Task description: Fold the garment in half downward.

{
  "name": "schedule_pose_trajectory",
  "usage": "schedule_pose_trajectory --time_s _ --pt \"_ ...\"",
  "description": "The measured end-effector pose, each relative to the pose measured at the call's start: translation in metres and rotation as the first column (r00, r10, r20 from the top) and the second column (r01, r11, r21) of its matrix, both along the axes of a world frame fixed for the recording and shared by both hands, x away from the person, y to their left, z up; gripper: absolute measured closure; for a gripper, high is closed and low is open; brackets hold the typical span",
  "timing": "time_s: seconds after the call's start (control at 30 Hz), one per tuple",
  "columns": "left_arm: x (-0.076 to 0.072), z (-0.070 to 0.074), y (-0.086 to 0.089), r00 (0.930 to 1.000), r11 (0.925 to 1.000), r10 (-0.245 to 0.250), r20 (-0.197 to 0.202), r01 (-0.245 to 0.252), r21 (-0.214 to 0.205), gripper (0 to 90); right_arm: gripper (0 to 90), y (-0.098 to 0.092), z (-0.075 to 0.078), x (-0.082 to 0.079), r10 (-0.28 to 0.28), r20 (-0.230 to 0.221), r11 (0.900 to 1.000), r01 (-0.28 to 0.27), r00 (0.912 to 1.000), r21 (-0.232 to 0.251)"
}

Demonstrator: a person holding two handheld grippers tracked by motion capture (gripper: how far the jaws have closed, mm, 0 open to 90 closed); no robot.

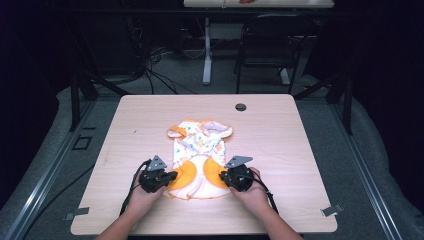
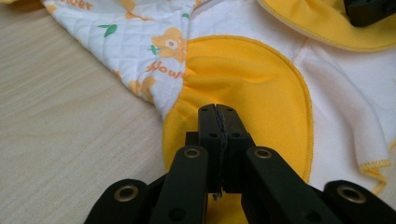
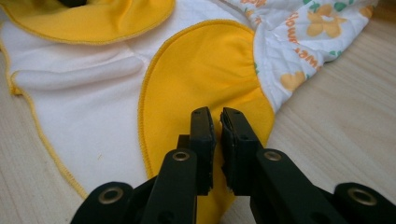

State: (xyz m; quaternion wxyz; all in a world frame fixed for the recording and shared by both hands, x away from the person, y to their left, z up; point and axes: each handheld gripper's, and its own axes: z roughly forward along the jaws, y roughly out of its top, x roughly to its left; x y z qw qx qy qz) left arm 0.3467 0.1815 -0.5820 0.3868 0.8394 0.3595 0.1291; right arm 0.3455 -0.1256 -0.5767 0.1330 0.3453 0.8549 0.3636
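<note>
We start at the left gripper (image 2: pixel 218 108), whose two black jaws are pressed fully together over the yellow rounded leg panel (image 2: pixel 243 88) on its side of the small white garment with the orange flower print (image 1: pixel 199 157). We cannot tell from its own view whether any cloth sits between the pads or whether the tips merely rest on top. The right gripper (image 3: pixel 218 114) shows a thin slit between its jaws, which stand over the matching yellow leg panel (image 3: pixel 205 79) on its side; whether fabric is pinched there is also unclear to us.

The garment lies flat near the middle of the pale wooden table (image 1: pixel 125 130), neck end pointing away from the person and the bottom hem nearest them.

Our main worry is an uneven lift. If one gripper has cloth and the other has none, the garment would swing or twist rather than fold cleanly. A grip that catches only the top layer could also peel it from the white layer (image 3: pixel 84 93) beneath and bunch the hem.

Relative to the garment, both hands come in from the near edge, the left hand (image 1: pixel 142 197) at its left lower corner, the right hand (image 1: pixel 255 195) at its right lower corner, and the grippers angle inward toward the hem.
</note>
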Motion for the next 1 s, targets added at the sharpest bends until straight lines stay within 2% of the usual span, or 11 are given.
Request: schedule_pose_trajectory --time_s 0.43,0.7,0.83,0.9,0.93,1.0 --pt "-0.013 0.0 0.0 0.9997 0.9995 -0.026 0.001 0.026 0.017 89.5 82.7 -0.001 0.0 -0.011 0.053 0.004 0.9985 -0.053 0.9986 -0.017" --pt "-0.022 0.002 0.002 0.9991 0.9989 -0.039 -0.019 0.039 0.027 89.5 82.8 0.001 0.002 -0.021 0.091 -0.016 0.9953 -0.092 0.9957 -0.032" --pt "-0.026 0.003 0.002 0.9989 0.9986 -0.039 -0.025 0.04 0.035 89.5 82.9 0.002 0.004 -0.027 0.127 -0.026 0.99 -0.129 0.9915 -0.058" --pt "-0.028 0.004 0.003 0.9987 0.9985 -0.039 -0.034 0.04 0.037 89.5 82.9 0.002 0.004 -0.027 0.13 -0.03 0.9899 -0.131 0.9911 -0.054" --pt "-0.031 0.004 0.003 0.9979 0.9989 -0.037 -0.054 0.038 0.026 89.5 82.9 0.002 0.004 -0.029 0.14 -0.045 0.9888 -0.142 0.9891 -0.046" --pt "-0.033 0.004 0.004 0.9976 0.9988 -0.039 -0.058 0.041 0.026 89.5 82.8 0.001 0.004 -0.029 0.147 -0.051 0.988 -0.149 0.9879 -0.041"
